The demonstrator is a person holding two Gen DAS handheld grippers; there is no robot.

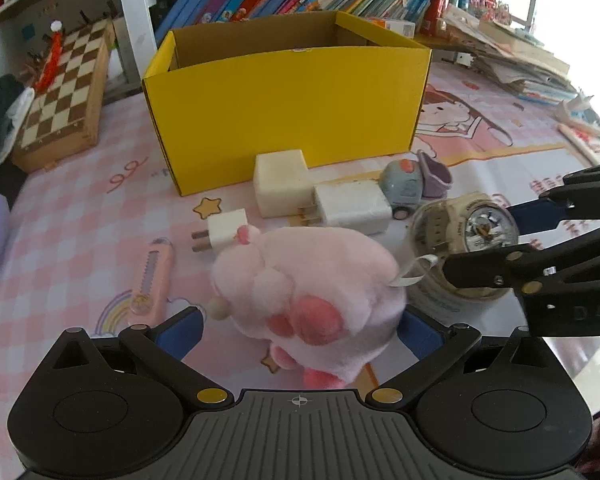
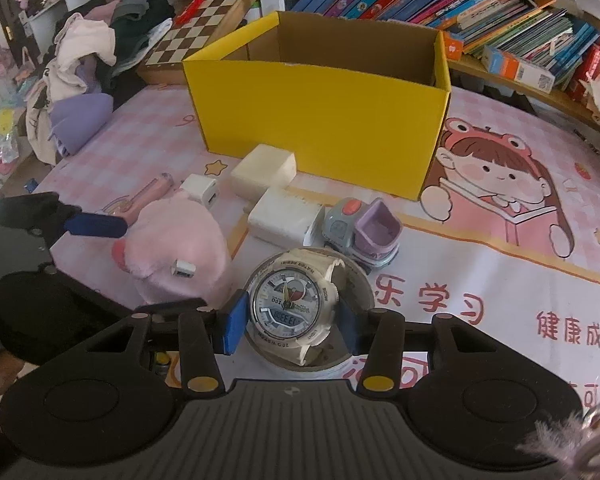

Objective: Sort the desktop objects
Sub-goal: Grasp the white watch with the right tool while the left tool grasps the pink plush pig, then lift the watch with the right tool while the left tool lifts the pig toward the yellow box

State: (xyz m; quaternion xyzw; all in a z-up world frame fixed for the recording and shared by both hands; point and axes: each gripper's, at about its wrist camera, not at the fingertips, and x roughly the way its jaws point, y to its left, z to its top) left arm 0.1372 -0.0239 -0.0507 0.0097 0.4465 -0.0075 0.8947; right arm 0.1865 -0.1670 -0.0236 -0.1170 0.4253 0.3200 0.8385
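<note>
Nearest you, the left gripper (image 1: 300,332) had its blue pads spread wide on either side of the pink plush toy (image 1: 312,280), not visibly squeezing it. Your right gripper (image 2: 294,322) bracketed the white watch (image 2: 290,304) in its round tin, though I could not tell whether it truly gripped. Sorting looked barely begun: the yellow box (image 2: 320,120) at the far side showed nothing inside (its floor was hidden), while three white chargers (image 1: 352,206), the toy truck (image 2: 360,232) and the pink utility knife (image 1: 152,280) lay on the worktop (image 2: 500,280).

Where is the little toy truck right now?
The toy truck sits on the pink mat in front of the yellow box, toward its right end, just right of a white charger and just beyond the watch.
</note>
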